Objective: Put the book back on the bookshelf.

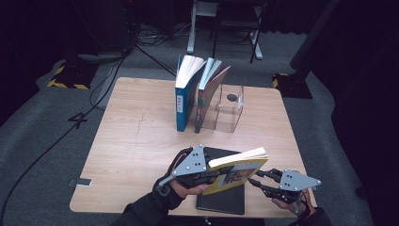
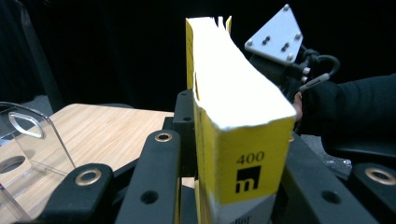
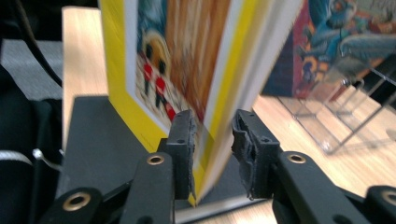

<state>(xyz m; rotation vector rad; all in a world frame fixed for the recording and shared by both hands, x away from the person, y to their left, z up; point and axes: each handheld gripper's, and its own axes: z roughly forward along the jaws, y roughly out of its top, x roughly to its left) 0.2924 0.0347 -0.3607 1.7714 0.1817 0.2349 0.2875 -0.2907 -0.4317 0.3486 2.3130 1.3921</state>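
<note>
My left fingers (image 1: 221,175) clamp the yellow book (image 1: 237,172) above the pale wooden tabletop (image 1: 136,141); my right fingers (image 1: 256,178) stand open around its edge. Grey carpet (image 1: 42,122) lies below in the dark room.

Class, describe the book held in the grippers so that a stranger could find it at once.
Start at the wooden table and go to its near edge, where a black book lies flat. The yellow book is held above it in the left gripper; it alone has a bright yellow cover.
</note>
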